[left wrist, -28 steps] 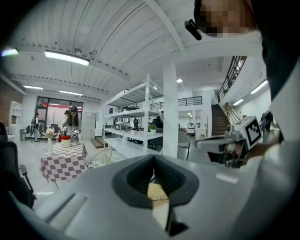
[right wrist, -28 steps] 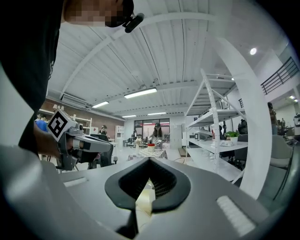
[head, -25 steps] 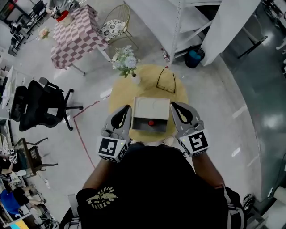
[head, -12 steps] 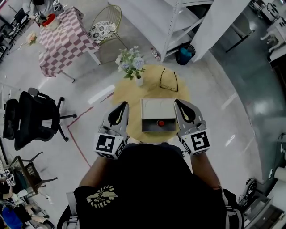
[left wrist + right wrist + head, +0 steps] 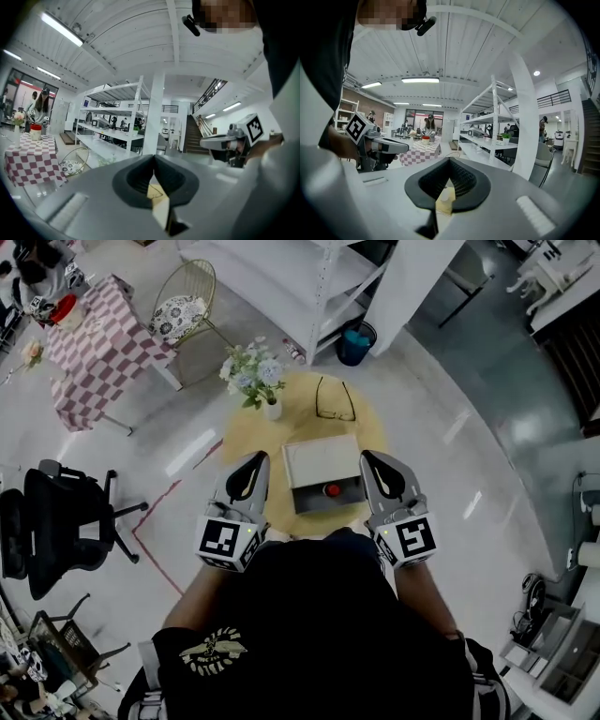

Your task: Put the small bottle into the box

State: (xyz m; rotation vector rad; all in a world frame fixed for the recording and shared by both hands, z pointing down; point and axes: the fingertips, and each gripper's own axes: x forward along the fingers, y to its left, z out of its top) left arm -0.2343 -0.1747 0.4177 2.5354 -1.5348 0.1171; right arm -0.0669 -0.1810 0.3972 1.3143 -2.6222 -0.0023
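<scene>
An open grey box (image 5: 298, 461) sits on the round yellow table (image 5: 251, 435), lid folded back. The small bottle's red cap (image 5: 332, 489) shows inside it, near the front wall. In the head view my left gripper (image 5: 260, 457) hovers just left of the box and my right gripper (image 5: 367, 457) just right of it. Both point away from the person, are shut and hold nothing. In the left gripper view the left gripper (image 5: 153, 158) has its jaws meeting. The right gripper (image 5: 449, 161) looks the same in its own view.
On the table's far side stand a white vase of flowers (image 5: 253, 379) and a pair of glasses (image 5: 331, 399). Around it are a gold chair (image 5: 184, 307), a checkered table (image 5: 92, 345), a black office chair (image 5: 54, 521), a blue bin (image 5: 356, 341) and white shelving (image 5: 281, 282).
The head view has swung, so the room has shifted around the table. Both grippers stay shut on either side of the box. The bottle stays in the box.
</scene>
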